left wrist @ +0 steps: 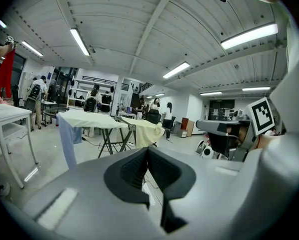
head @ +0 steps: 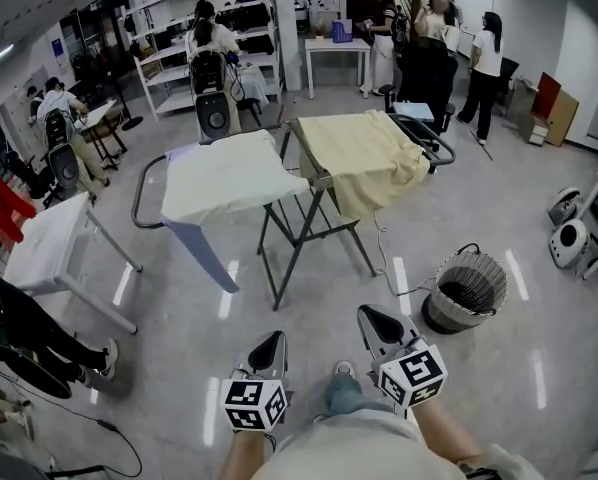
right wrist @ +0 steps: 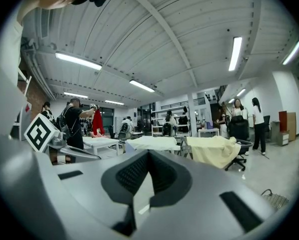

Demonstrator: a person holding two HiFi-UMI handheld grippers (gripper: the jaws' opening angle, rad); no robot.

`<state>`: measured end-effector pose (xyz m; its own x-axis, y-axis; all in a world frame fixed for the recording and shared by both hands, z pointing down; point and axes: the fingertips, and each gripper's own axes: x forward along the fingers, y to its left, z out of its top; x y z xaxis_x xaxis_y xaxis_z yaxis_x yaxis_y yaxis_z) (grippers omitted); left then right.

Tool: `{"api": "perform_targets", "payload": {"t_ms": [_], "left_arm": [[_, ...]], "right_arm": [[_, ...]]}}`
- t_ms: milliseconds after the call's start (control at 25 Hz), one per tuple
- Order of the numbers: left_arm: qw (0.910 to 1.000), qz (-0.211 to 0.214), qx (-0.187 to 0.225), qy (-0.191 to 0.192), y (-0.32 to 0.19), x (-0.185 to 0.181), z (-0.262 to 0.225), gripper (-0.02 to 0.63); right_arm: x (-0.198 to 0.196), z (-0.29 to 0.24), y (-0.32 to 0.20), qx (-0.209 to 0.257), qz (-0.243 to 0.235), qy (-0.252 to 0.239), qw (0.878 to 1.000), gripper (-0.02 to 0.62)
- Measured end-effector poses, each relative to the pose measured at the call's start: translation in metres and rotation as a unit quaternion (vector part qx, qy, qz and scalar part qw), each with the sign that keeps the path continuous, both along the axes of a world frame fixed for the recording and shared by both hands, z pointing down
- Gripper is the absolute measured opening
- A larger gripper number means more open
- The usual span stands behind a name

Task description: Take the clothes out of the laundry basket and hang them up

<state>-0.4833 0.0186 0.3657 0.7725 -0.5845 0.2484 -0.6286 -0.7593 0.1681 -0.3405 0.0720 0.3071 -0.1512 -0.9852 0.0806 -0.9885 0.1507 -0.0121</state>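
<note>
Left gripper [head: 268, 347], right gripper [head: 379, 325]: clenched, empty. Limp yellow cloth [head: 364, 158] drapes the rack [head: 297, 240]. Only the head view shows the round mesh basket [head: 466, 290] whole.

A big open lab hall: grey floor [head: 169, 368], ribbed ceiling [left wrist: 139, 34] with strip lights [left wrist: 249, 35], shelves [head: 164, 58] upper left, tables [head: 336, 46], people [head: 487, 53] at the back, racks [head: 309, 233] mid-frame.
</note>
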Motion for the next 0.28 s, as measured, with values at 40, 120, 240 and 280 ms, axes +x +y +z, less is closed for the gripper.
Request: {"api": "perform_targets", "payload": {"t_ms": [40,120,240,280], "left_arm": [[1.0000,-0.001,0.000,0.000,-0.0009,-0.0007,-0.0004,0.012],[1.0000,-0.002,-0.001,0.002,-0.0025,-0.0017,-0.0012,0.012],[1.0000,-0.001,-0.001,0.002,-0.0050,-0.0034,-0.0009,0.012],[1.0000,-0.001,-0.001,0.002,-0.0060,-0.0040,-0.0006,0.012]], "right_arm": [[-0.0007,-0.0011,-0.0011,0.001,-0.001,0.001,1.000,0.002],[-0.0024,-0.0031,-0.0033,0.002,-0.002,0.004,1.000,0.002],[-0.0053,-0.0040,-0.0070,0.003,-0.003,0.009,1.000,0.002],[-0.0063,-0.0040,-0.0083,0.003,-0.003,0.010,1.000,0.002]]}}
